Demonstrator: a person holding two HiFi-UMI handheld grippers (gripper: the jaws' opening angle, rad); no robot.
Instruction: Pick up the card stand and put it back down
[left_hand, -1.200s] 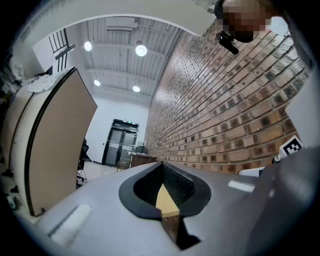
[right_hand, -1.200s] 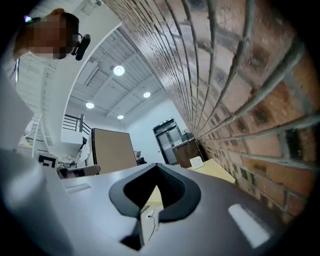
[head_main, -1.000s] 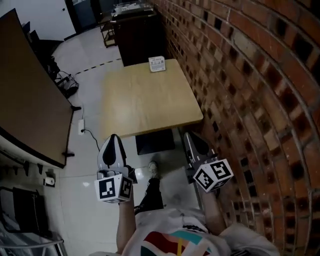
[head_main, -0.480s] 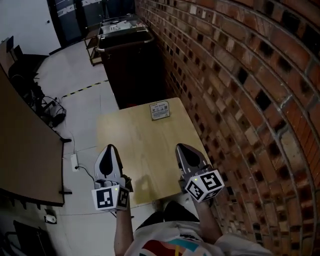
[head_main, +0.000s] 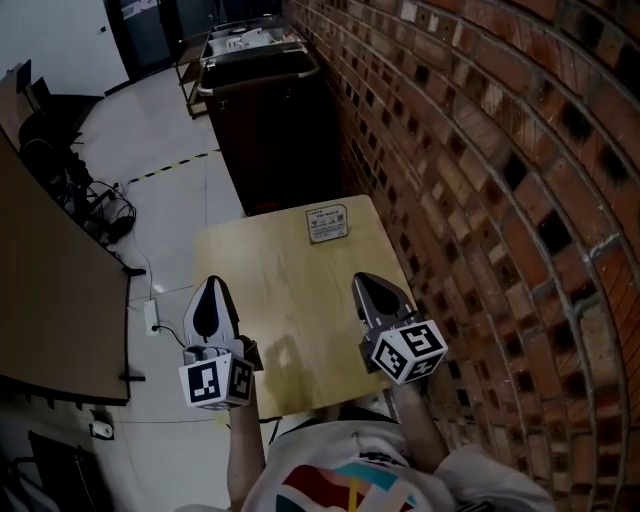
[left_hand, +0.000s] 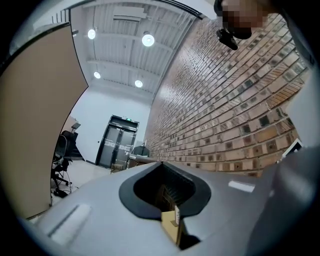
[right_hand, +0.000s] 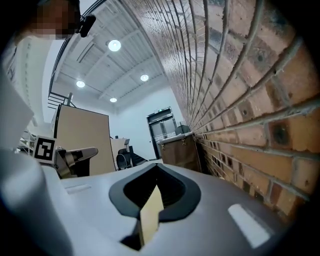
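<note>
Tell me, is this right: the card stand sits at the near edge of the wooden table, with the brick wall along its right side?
Not quite. The card stand sits at the far edge of the wooden table, beyond the left gripper and the right gripper; the head view shows it. The brick wall does run along its right side.

Dim, fisheye-bent at edges; ceiling lamps glaring overhead; soft shadow beside left gripper on table.
</note>
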